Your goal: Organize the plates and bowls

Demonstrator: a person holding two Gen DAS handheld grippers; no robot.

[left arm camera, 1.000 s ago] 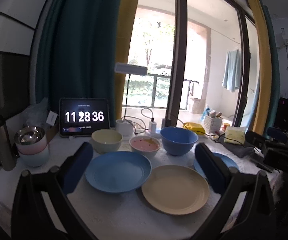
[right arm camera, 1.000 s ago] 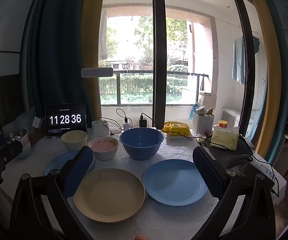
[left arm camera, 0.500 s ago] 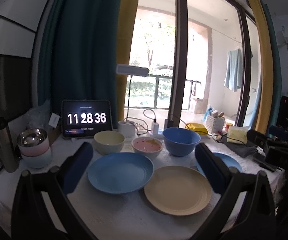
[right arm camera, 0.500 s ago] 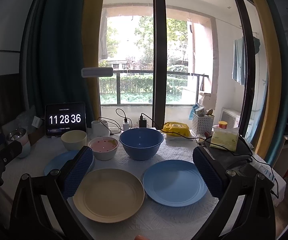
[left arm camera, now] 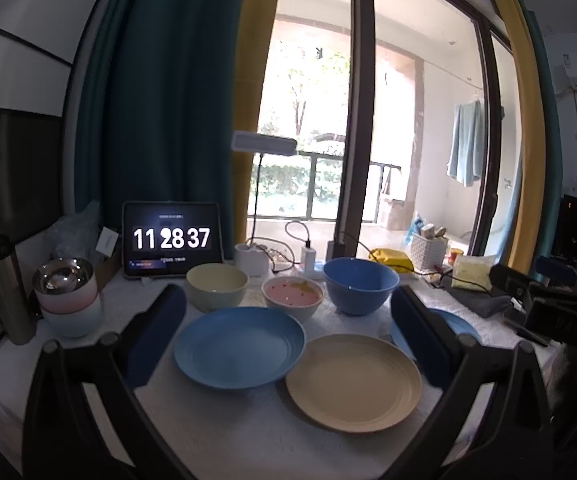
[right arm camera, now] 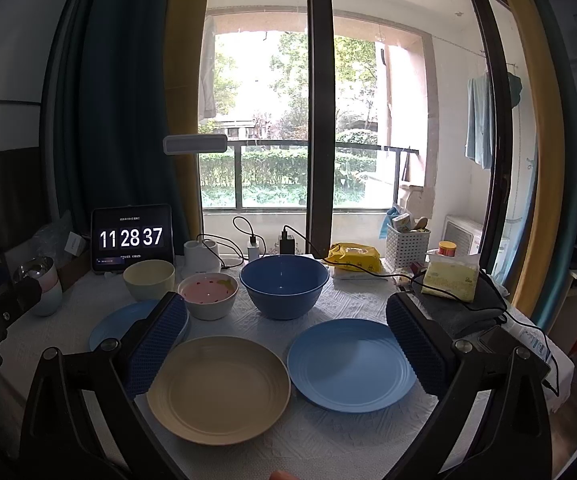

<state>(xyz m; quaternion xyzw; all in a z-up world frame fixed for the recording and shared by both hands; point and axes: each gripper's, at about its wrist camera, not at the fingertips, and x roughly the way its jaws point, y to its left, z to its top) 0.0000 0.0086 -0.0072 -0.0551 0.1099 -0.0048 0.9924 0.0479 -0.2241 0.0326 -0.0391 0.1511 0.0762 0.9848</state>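
Since a second ago only the clock (left arm camera: pixel 171 239) advanced. Left gripper (left arm camera: pixel 288 330) and right gripper (right arm camera: pixel 286 334) remain wide open, empty; plates (right arm camera: pixel 218 388) at lower centre untouched; sorting not begun.

Three flat round plates out here: two blue (right arm camera: pixel 351 364) (right arm camera: pixel 122 326) and one beige (right arm camera: pixel 218 388). Bowls: one big deep blue (right arm camera: pixel 284 286), one pale yellow (right arm camera: pixel 149 278), one white with pink inside (right arm camera: pixel 208 295). Plus two stacked pastel cups (left arm camera: pixel 70 300).

Front row: three plates (right arm camera: pixel 218 392) lay side by side on desk (right arm camera: pixel 328 304).
Back row: three bowls (right arm camera: pixel 284 286) stood behind plates.
Far left: tablet (right arm camera: pixel 131 238) behind bowls.
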